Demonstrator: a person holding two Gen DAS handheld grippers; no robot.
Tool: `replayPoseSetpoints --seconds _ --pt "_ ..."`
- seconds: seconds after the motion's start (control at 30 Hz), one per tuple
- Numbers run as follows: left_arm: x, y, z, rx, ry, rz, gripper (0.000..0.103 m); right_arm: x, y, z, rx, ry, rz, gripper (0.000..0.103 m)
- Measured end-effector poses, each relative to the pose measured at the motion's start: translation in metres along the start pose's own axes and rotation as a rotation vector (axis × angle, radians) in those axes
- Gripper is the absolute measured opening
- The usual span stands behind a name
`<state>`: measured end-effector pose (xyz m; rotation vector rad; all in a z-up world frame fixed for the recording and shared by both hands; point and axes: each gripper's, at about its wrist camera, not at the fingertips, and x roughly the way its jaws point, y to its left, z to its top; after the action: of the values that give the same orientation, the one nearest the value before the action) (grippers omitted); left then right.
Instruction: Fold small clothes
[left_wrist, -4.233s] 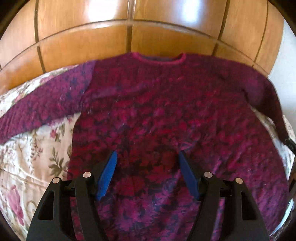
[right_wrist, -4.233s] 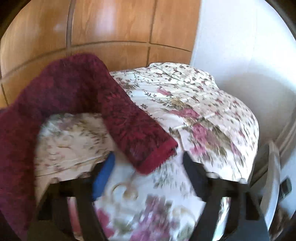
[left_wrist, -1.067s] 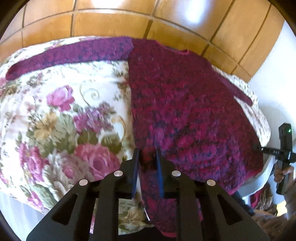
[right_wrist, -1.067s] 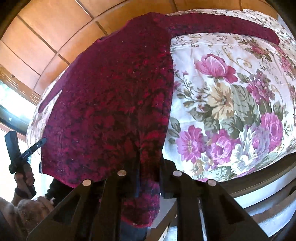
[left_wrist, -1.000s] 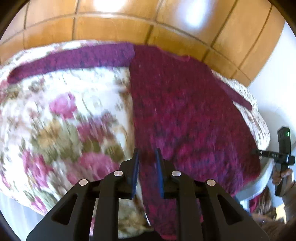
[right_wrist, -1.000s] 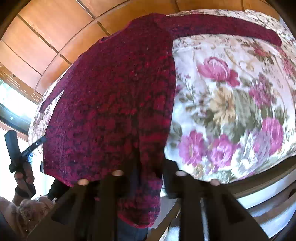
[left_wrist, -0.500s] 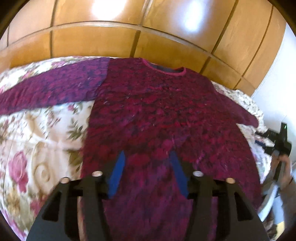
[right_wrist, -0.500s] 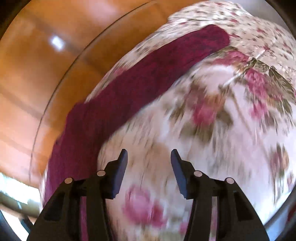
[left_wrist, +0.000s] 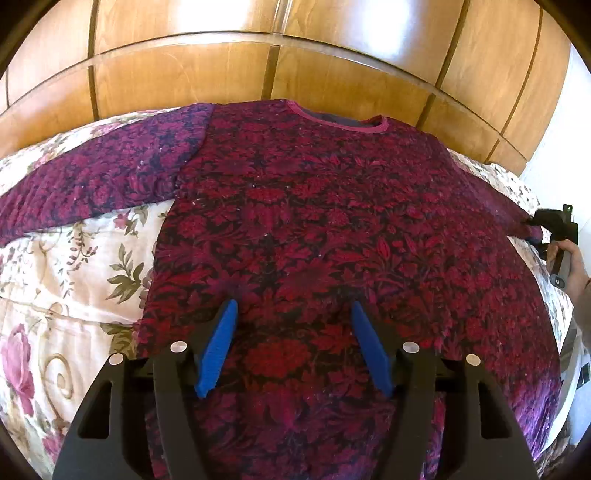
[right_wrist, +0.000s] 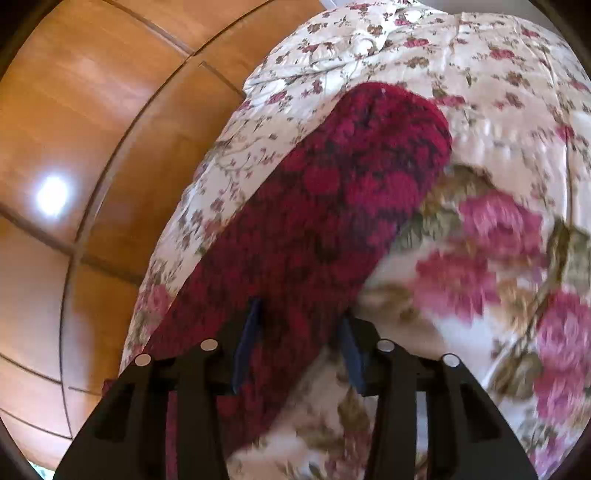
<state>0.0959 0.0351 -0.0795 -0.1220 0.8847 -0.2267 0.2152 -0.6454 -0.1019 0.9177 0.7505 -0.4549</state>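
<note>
The left gripper (left_wrist: 290, 314) hung with its jaws spread wide over the lower middle of the sweater (left_wrist: 332, 229), which lay flat, face up, on the flowered bedspread (left_wrist: 66, 266). The right gripper (right_wrist: 299, 319) had its jaws parted on either side of the sweater's right sleeve (right_wrist: 332, 206), not pinching it. Beyond the collar stood the wooden wardrobe (left_wrist: 258, 48).
</note>
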Motion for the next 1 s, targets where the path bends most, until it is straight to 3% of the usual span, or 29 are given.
replayPoseSetpoints --seconds 0.13,0.27,0.4,0.57,0.73,1.0 --pt "0.001 0.000 0.001 -0.006 -0.003 -0.004 0.063 -0.026 -0.004 -0.007 -0.088 -0.093 -0.132 0.009" --pt "0.003 0.003 0.002 -0.015 -0.006 -0.025 0.069 -0.040 -0.009 -0.026 -0.146 -0.118 -0.197 0.009" --pt "0.003 -0.001 0.004 -0.002 0.000 -0.030 0.073 -0.059 0.026 -0.036 -0.253 -0.175 -0.214 0.009" --pt "-0.002 0.006 0.008 -0.063 -0.006 -0.073 0.073 -0.078 0.104 -0.062 -0.491 -0.206 -0.134 0.009" --pt "-0.008 0.015 0.014 -0.128 -0.011 -0.094 0.073 -0.079 0.187 -0.128 -0.744 -0.187 -0.020 0.009" --pt "-0.022 0.040 0.031 -0.246 -0.052 -0.152 0.073 -0.047 0.277 -0.266 -1.015 0.014 0.174 0.009"
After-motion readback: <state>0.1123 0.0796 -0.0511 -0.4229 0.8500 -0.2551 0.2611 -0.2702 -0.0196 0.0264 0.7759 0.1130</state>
